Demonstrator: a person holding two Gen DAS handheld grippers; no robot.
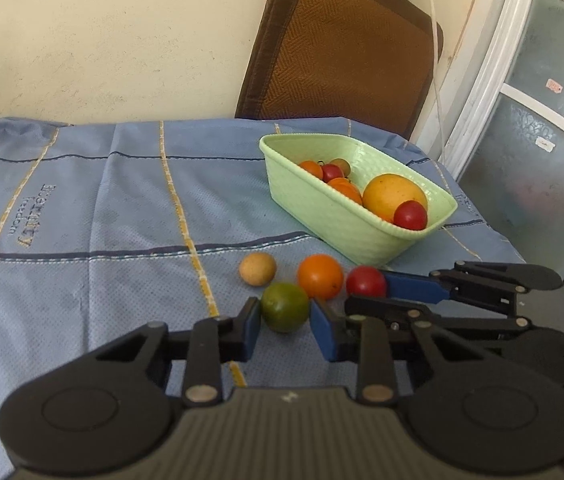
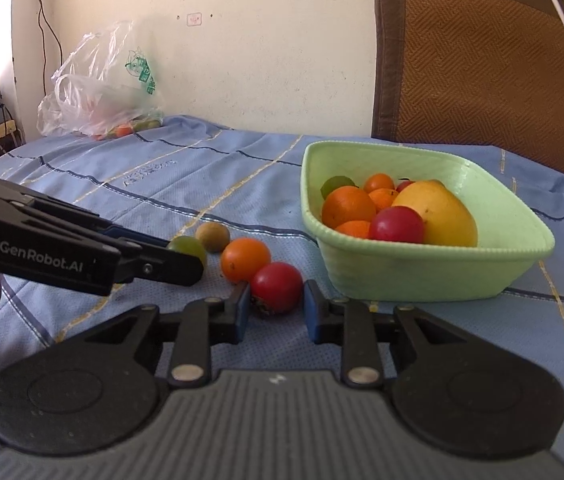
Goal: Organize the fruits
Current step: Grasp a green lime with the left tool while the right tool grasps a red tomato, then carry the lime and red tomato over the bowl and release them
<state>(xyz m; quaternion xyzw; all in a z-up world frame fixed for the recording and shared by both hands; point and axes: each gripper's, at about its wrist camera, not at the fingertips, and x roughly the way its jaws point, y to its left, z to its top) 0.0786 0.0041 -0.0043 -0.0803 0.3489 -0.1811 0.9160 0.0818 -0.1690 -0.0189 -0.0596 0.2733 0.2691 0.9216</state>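
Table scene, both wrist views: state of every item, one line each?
left gripper: shut on the green fruit
right gripper: shut on the red fruit
orange fruit: loose on the cloth, touching the red fruit
tan fruit: loose on the cloth, untouched
green basket: upright, part filled with fruit
mango: lying in the basket
plastic bag: slumped by the wall, fruit inside

A basket (image 1: 352, 232) of fruit sits on the cloth-covered table (image 1: 82, 220) ahead of me, a chair (image 1: 342, 52) behind it; four loose fruits (image 1: 320, 276) lie before the basket; a bag (image 2: 98, 92) rests far left.
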